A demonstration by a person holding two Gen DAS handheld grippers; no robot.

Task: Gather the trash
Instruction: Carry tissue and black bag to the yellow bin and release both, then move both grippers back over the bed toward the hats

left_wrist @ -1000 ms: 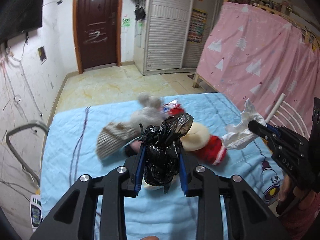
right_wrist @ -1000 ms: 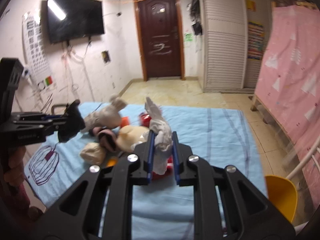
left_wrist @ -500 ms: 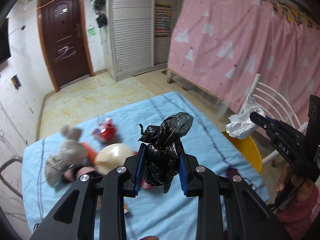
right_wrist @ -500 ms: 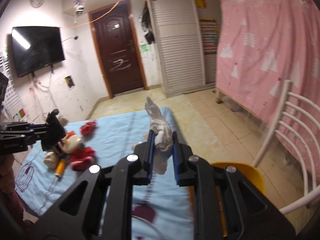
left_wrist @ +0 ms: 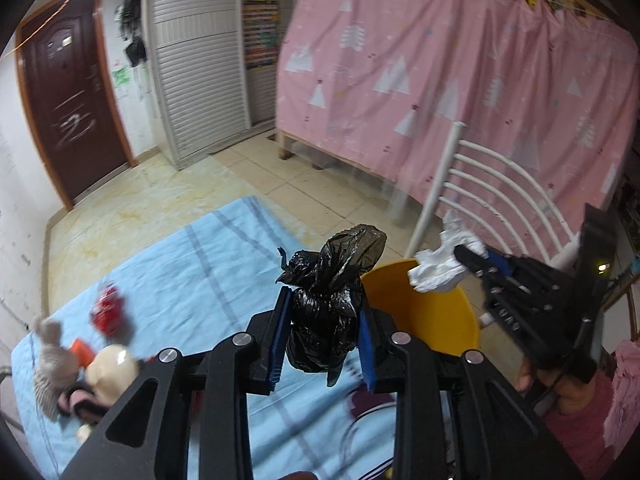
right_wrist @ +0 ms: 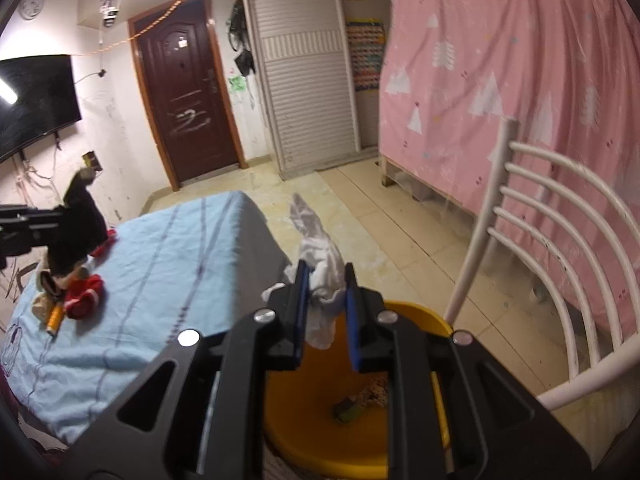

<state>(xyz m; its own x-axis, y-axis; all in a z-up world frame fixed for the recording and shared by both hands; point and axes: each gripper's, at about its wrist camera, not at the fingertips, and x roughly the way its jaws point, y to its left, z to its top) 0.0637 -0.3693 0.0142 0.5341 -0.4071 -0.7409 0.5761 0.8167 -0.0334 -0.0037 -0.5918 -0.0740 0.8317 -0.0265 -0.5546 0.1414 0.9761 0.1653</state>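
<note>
A crumpled black plastic bag (left_wrist: 326, 312) is pinched between the blue pads of my left gripper (left_wrist: 324, 344), which is shut on it above the blue sheet, just left of a yellow bin (left_wrist: 420, 316). My right gripper (right_wrist: 325, 316) is shut on a wad of white tissue (right_wrist: 320, 264) and hangs over the yellow bin (right_wrist: 304, 420). In the left wrist view the right gripper (left_wrist: 466, 254) shows at the right with the tissue (left_wrist: 436, 270) above the bin's rim. The left gripper (right_wrist: 48, 222) with the black bag (right_wrist: 78, 232) appears at the left of the right wrist view.
Soft toys (left_wrist: 100, 368) and a red item (right_wrist: 82, 294) lie on the blue-sheeted table (right_wrist: 168, 272). A white slatted chair (right_wrist: 560, 248) stands right of the bin, a pink curtain (right_wrist: 520, 100) behind it. Scraps (right_wrist: 360, 400) lie in the bin. Tiled floor runs to a brown door (right_wrist: 188, 92).
Both grippers have swung to the right, away from the toys, each keeping its load. The yellow bin and the white chair have come into view, and the right gripper is now above the bin.
</note>
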